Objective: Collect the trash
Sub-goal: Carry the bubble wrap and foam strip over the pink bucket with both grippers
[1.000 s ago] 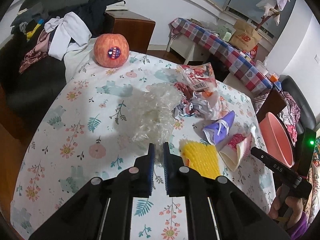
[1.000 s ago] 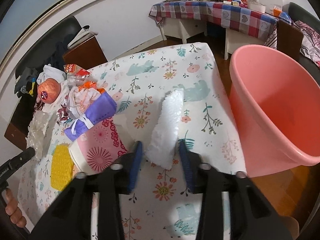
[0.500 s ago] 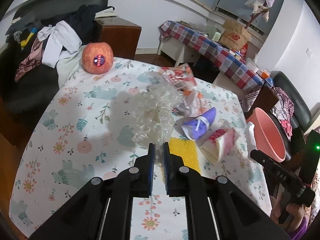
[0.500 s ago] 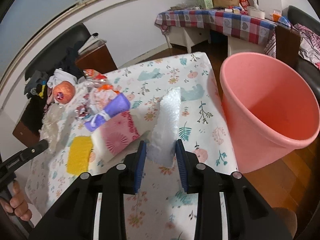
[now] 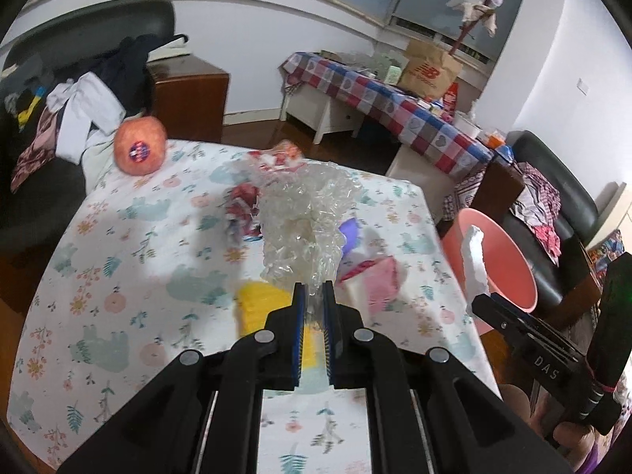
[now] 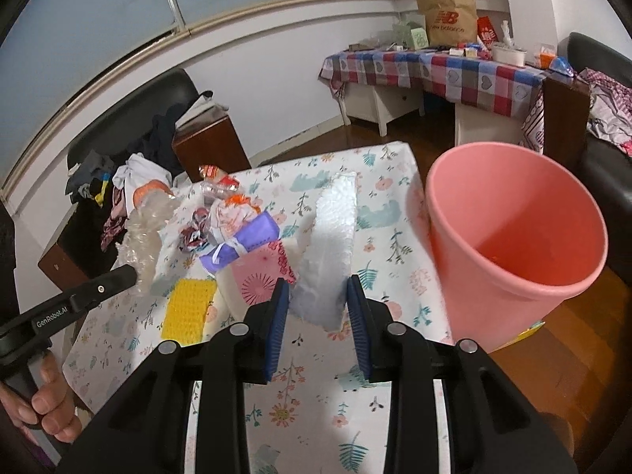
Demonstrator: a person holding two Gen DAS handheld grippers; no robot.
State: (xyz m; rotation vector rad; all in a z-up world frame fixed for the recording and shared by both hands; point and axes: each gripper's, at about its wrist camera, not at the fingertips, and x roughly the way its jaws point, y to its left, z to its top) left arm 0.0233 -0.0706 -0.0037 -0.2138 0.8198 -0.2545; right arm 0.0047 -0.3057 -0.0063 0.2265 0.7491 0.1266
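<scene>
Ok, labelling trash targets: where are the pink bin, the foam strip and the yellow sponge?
pink bin (image 6: 466, 181), right wrist view, rim.
foam strip (image 6: 331, 237), right wrist view, middle.
yellow sponge (image 6: 189, 308), right wrist view, centre.

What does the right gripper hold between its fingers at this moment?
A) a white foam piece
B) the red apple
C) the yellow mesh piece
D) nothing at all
A: in the right wrist view the right gripper is closed on the white foam piece, lifted off the table beside the pink bucket.
</scene>
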